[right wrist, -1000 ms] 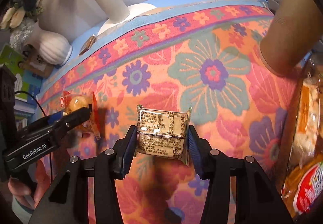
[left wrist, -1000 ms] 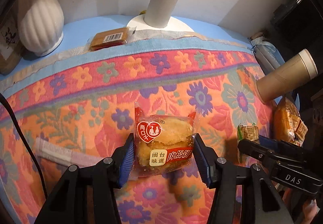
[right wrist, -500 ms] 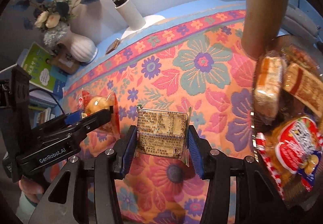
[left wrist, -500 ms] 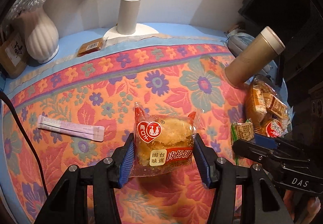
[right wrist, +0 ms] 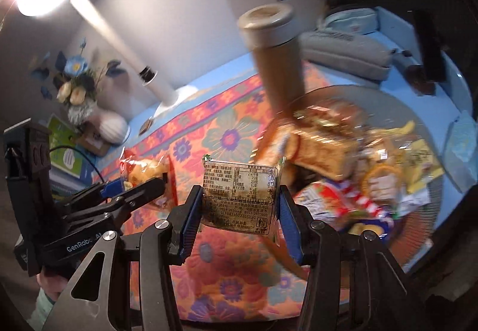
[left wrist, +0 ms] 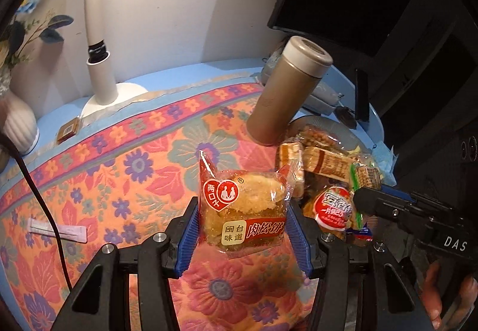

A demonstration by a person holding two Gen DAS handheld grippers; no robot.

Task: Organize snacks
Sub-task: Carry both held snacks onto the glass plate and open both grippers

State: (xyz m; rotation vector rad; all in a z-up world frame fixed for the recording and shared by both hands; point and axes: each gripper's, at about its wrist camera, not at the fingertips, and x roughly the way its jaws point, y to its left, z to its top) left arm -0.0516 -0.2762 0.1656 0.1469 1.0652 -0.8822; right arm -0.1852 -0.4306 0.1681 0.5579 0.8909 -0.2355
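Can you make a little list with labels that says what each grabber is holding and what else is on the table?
left gripper: shut on pastry pack, held above the cloth
right gripper: shut on label pack, held up
snack plate: piled with wrapped snacks, right of both packs
flask: stands beside the plate
cloth: flowered, orange and pink
lamp: white, at the back
vase: white, back left
pink sachet: flat on the cloth, left
brown packet: near the lamp base
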